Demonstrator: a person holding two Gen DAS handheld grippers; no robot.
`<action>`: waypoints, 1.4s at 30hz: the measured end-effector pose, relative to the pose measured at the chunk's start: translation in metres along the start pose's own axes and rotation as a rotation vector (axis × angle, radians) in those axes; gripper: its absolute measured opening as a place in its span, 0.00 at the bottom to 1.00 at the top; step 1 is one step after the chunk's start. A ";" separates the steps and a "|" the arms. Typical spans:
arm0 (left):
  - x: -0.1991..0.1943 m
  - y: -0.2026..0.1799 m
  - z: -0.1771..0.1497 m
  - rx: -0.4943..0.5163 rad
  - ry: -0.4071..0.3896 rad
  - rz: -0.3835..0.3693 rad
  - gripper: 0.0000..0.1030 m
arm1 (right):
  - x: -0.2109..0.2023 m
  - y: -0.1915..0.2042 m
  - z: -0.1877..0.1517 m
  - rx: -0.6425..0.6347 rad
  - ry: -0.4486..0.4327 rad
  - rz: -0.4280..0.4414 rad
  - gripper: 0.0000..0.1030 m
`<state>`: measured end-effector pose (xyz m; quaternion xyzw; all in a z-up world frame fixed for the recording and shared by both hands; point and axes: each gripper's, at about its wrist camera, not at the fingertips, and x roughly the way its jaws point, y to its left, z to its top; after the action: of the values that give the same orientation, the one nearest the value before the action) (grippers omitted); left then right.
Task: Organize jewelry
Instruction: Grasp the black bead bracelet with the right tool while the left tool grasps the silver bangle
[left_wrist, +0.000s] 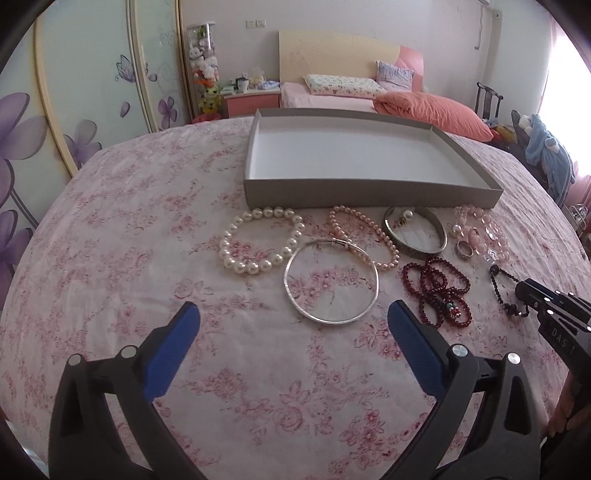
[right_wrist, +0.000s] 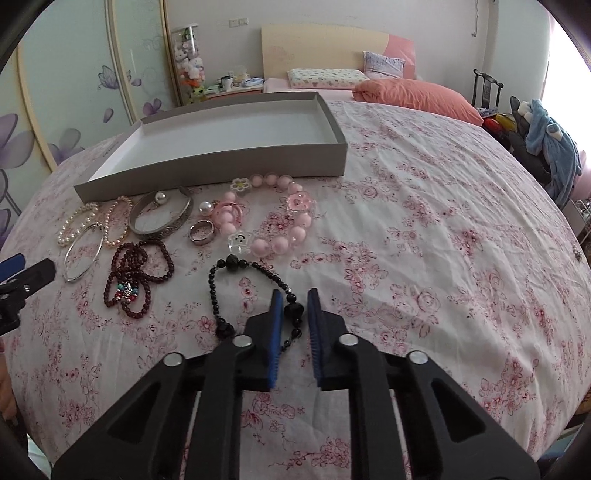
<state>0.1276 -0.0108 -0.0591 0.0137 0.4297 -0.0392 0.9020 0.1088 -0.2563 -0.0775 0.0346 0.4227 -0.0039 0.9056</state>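
A grey tray (left_wrist: 369, 192) (right_wrist: 221, 162) stands on the floral bedspread. In front of it lie a white pearl bracelet (left_wrist: 258, 242), a silver hoop (left_wrist: 331, 281) (right_wrist: 83, 254), a pink pearl bracelet (left_wrist: 364, 236), a metal bangle (left_wrist: 415, 234) (right_wrist: 162, 218), a ring (right_wrist: 201, 232), a pink bead bracelet (right_wrist: 275, 218) and dark red beads (left_wrist: 437, 291) (right_wrist: 138, 275). My left gripper (left_wrist: 293, 321) is open just in front of the silver hoop. My right gripper (right_wrist: 295, 308) has its jaws closed around the black bead bracelet (right_wrist: 236, 288), which lies on the bedspread.
The bedspread (right_wrist: 424, 240) stretches to the right of the jewelry. Pillows and an orange quilt (left_wrist: 432, 107) lie behind the tray. A wardrobe with flower prints (left_wrist: 74, 110) stands at the left. A chair with clothes (right_wrist: 546, 144) stands at the right.
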 end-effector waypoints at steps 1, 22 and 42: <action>0.004 -0.001 0.002 0.000 0.008 -0.001 0.96 | 0.000 0.000 0.000 0.003 -0.002 0.003 0.12; 0.054 -0.020 0.026 -0.012 0.101 0.025 0.90 | 0.000 -0.002 0.000 0.017 -0.018 0.022 0.12; 0.045 -0.025 0.021 0.022 0.073 0.008 0.67 | 0.000 -0.002 0.001 0.019 -0.021 0.023 0.12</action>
<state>0.1695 -0.0395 -0.0805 0.0268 0.4619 -0.0397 0.8856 0.1091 -0.2580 -0.0773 0.0479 0.4129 0.0024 0.9095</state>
